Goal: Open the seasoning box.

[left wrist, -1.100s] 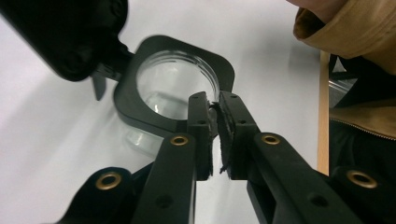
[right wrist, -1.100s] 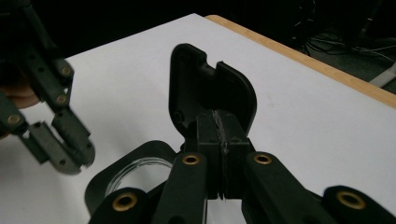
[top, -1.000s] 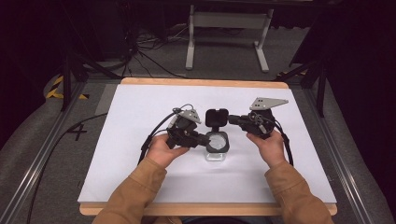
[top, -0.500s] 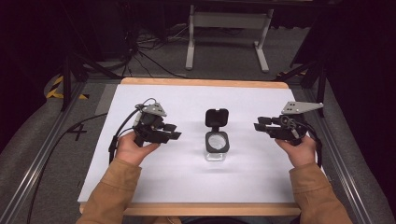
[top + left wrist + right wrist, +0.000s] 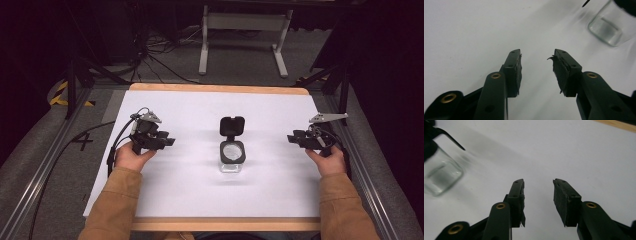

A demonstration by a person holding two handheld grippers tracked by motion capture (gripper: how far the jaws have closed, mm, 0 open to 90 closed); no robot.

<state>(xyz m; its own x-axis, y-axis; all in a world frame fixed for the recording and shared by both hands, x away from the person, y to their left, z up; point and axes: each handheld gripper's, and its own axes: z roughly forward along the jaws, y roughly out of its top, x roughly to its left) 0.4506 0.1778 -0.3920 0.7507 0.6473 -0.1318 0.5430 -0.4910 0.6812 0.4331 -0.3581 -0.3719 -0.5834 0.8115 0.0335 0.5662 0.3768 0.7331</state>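
A small clear glass jar [image 5: 232, 156] with a black flip lid [image 5: 232, 125] swung open stands in the middle of the white table top [image 5: 200, 195]. My left gripper [image 5: 169, 142] is far to its left, and its jaws have just been opening with nothing between them. My right gripper [image 5: 290, 137] is far to the jar's right, jaws likewise just opened and empty. The left gripper view has the open left gripper [image 5: 536, 62] over bare white surface, the jar [image 5: 607, 28] at the upper right. In the right gripper view the open right gripper [image 5: 538, 192] points at the jar [image 5: 440, 176] at the left.
The white sheet lies on a wooden board [image 5: 215, 89] with metal rails along both sides. A metal stand [image 5: 240, 30] and cables [image 5: 145, 55] sit on the floor behind the table. A black cable [image 5: 60, 155] trails off the left gripper.
Both hands have drawn away from the jar, the left gripper leftward and the right gripper rightward. Both pairs of jaws have opened, and the jar stands alone with its lid up.
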